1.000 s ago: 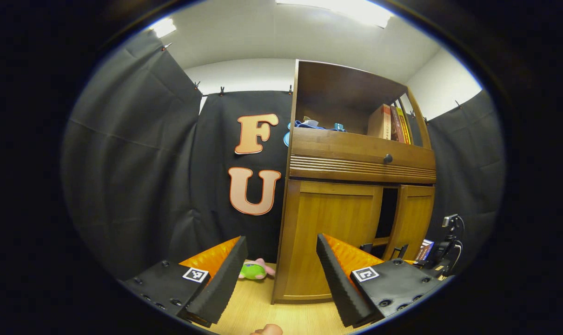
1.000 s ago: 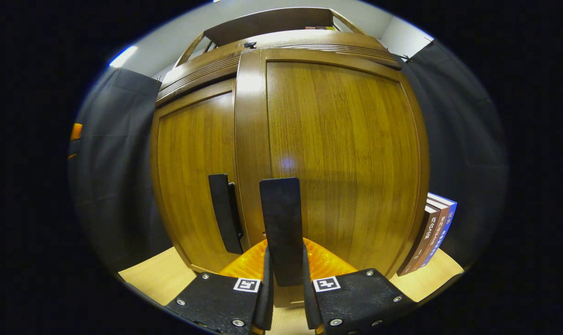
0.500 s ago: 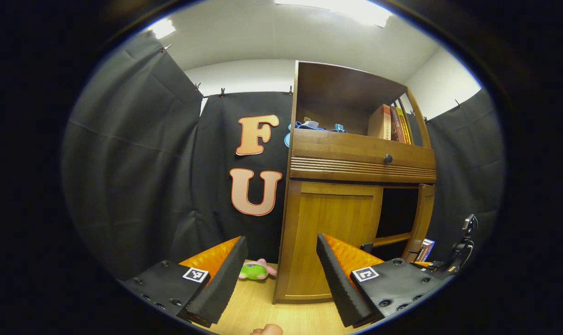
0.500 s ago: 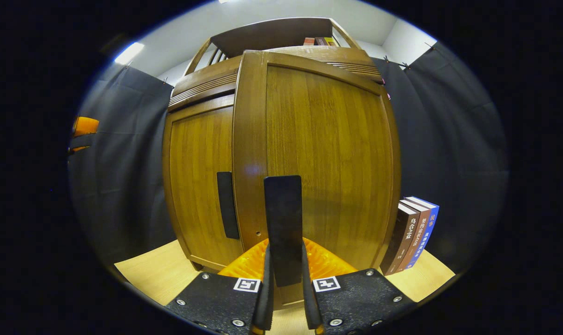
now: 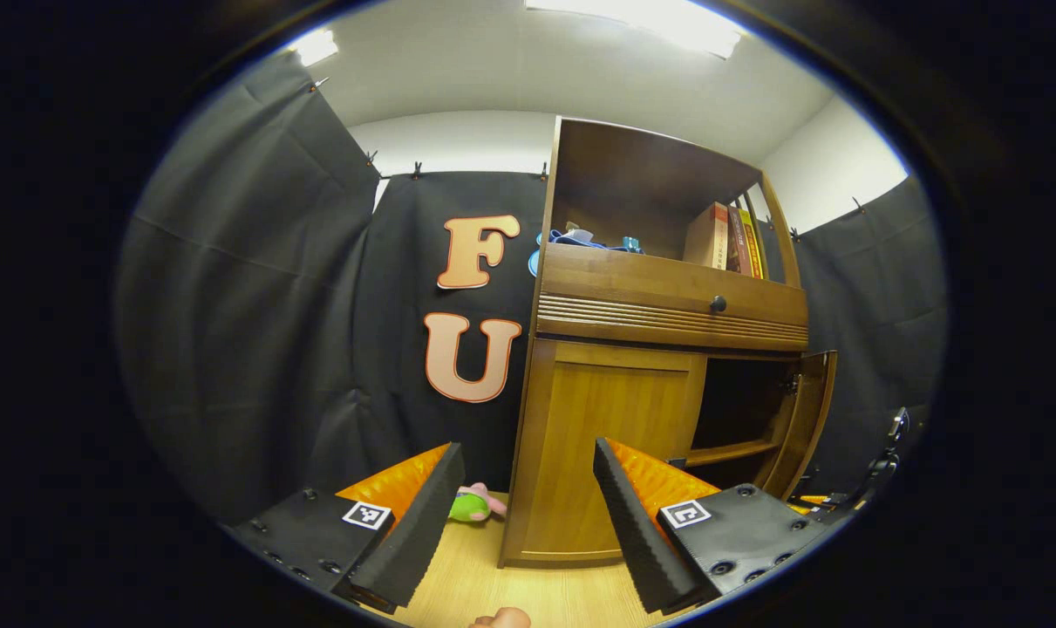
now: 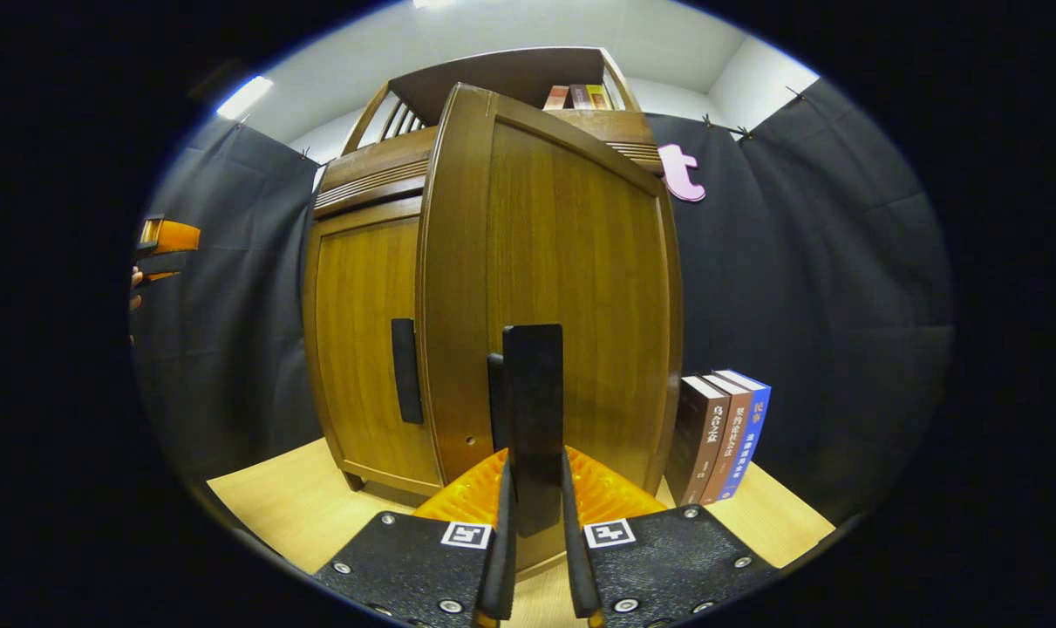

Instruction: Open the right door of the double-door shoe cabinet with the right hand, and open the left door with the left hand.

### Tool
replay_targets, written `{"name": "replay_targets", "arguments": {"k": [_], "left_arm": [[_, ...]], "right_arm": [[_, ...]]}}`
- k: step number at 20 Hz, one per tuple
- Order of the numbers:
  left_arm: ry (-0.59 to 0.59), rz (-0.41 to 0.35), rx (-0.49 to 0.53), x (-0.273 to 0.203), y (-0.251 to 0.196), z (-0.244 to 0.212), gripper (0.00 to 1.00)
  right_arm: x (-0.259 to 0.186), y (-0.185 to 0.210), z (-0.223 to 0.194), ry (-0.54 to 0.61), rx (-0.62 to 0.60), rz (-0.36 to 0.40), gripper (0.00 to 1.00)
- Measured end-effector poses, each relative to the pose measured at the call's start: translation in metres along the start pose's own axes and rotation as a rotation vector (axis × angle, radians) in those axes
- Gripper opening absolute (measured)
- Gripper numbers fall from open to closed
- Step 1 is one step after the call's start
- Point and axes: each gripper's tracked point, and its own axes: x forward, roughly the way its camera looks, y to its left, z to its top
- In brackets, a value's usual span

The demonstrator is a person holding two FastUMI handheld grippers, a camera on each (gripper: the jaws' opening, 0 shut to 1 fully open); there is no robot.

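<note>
Item: brown wooden right door point(image 6: 571, 288), swung wider since; my right gripper point(image 6: 532, 488) clamps its dark flat handle point(image 6: 534, 419). Left gripper point(image 5: 528, 510) wide; closed left door point(image 5: 610, 453) pending.

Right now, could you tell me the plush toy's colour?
Green and pink plush toy, clearest in left gripper view.

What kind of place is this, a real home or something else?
Probably a staged recording booth, not a lived-in home. Black cloth hangs clipped as walls around one brown wooden shoe cabinet standing on a pale wooden surface. Three upright books stand beside it like props.
</note>
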Motion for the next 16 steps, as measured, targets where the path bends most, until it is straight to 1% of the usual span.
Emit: {"name": "replay_targets", "arguments": {"k": [2, 3, 4, 8, 9, 10, 11, 12, 14, 15, 16], "left_arm": [[0.001, -0.01, 0.0, 0.0, 0.0, -0.001, 0.96], [0.002, -0.013, 0.0, -0.001, -0.001, -0.001, 0.96], [0.002, -0.016, -0.001, -0.001, -0.001, -0.001, 0.96], [0.0, -0.024, -0.004, -0.001, -0.002, -0.001, 0.96], [-0.001, -0.028, -0.003, -0.002, -0.003, -0.001, 0.96], [-0.001, -0.032, -0.002, -0.002, -0.003, 0.0, 0.96], [0.001, -0.035, -0.001, -0.003, -0.003, -0.001, 0.96], [0.003, -0.038, -0.001, -0.002, -0.003, -0.001, 0.98], [0.01, -0.045, 0.003, -0.003, -0.004, -0.002, 0.96], [0.011, -0.049, 0.007, -0.003, -0.004, -0.002, 0.96], [0.011, -0.05, 0.01, -0.004, -0.004, -0.002, 0.96]], "right_arm": [[-0.009, -0.011, 0.0, 0.0, 0.007, -0.015, 0.25], [-0.013, -0.015, 0.0, -0.003, 0.004, -0.024, 0.17], [-0.014, -0.02, 0.0, -0.005, -0.001, -0.035, 0.22], [-0.027, -0.038, 0.001, -0.009, -0.021, -0.069, 0.19], [-0.028, -0.042, 0.001, -0.007, -0.026, -0.075, 0.27], [-0.03, -0.045, 0.001, -0.007, -0.031, -0.084, 0.18], [-0.032, -0.048, 0.002, -0.008, -0.036, -0.093, 0.17], [-0.033, -0.05, 0.002, -0.008, -0.04, -0.096, 0.26], [-0.034, -0.054, 0.002, -0.008, -0.034, -0.098, 0.25], [-0.035, -0.055, 0.001, -0.009, -0.029, -0.099, 0.15], [-0.037, -0.057, 0.002, -0.009, -0.025, -0.102, 0.15]]}}
